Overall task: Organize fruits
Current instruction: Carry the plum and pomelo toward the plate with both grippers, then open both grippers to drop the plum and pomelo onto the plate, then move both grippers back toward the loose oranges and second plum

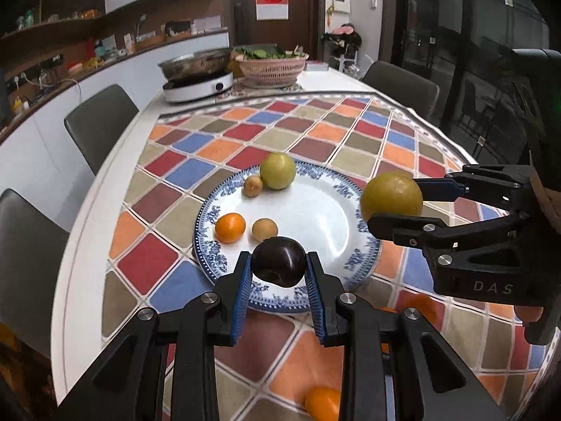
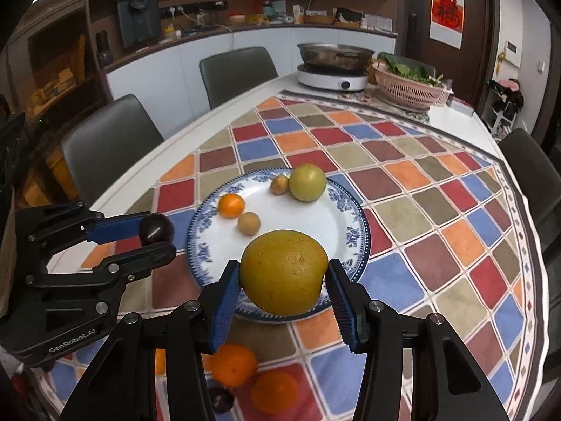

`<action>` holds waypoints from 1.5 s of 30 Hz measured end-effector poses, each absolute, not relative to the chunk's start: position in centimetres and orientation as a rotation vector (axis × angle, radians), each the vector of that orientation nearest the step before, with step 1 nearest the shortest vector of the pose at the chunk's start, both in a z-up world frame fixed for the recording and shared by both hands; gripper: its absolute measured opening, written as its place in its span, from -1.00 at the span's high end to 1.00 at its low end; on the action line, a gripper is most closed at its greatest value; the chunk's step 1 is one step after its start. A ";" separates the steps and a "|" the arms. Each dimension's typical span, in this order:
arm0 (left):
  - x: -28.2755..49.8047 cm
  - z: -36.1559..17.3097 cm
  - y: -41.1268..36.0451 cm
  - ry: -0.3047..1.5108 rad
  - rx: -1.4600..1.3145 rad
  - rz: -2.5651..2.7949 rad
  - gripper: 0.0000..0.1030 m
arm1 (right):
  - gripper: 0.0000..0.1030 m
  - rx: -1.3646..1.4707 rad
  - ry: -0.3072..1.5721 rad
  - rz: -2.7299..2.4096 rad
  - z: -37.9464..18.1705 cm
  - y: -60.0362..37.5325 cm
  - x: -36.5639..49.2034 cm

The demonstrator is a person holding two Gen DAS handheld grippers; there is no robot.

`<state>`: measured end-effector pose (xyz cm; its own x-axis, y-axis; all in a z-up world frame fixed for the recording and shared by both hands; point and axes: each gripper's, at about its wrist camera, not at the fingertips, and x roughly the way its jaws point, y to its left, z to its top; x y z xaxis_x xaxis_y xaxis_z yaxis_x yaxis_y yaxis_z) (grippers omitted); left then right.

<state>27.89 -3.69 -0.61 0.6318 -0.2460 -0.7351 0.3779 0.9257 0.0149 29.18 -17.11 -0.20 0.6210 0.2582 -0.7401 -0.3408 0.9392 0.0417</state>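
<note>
The left gripper (image 1: 278, 263) clenches a dark plum (image 1: 278, 261) above the plate's (image 1: 326, 210) near rim. The right gripper (image 2: 282, 275) grasps a yellow-green citrus (image 2: 284, 272) above the same rim, so the bare centre lies just ahead and below both.

both tilt downward: left gripper (image 1: 278, 273) nearly closed on its load, right gripper (image 2: 284, 277) clamped wider.

Two fisheye views, each looking forward and steeply down along a handheld gripper whose fingers fill the lower frame. The left wrist view sits close over the blue-rimmed plate (image 1: 207, 245), with the right gripper (image 1: 392, 207) at right centre. The right wrist view faces the same plate (image 2: 357, 245), with the left gripper (image 2: 157, 231) at left centre. Both share the checkered surface (image 1: 315, 133).
</note>
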 end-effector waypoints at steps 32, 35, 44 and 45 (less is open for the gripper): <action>23.6 1.3 -4.3 0.758 0.245 -0.284 -0.18 | -0.21 -0.102 0.725 0.247 1.3 -19.0 25.9; 21.5 2.4 -4.2 0.712 0.242 -0.272 -0.31 | -0.21 -0.078 0.710 0.245 2.0 -19.2 24.1; 17.4 3.5 -3.4 0.671 0.235 -0.259 -0.39 | -0.21 -0.064 0.680 0.245 2.7 -18.9 19.6; 17.0 3.5 -3.3 0.669 0.234 -0.258 -0.40 | -0.21 -0.068 0.677 0.245 2.8 -18.8 19.1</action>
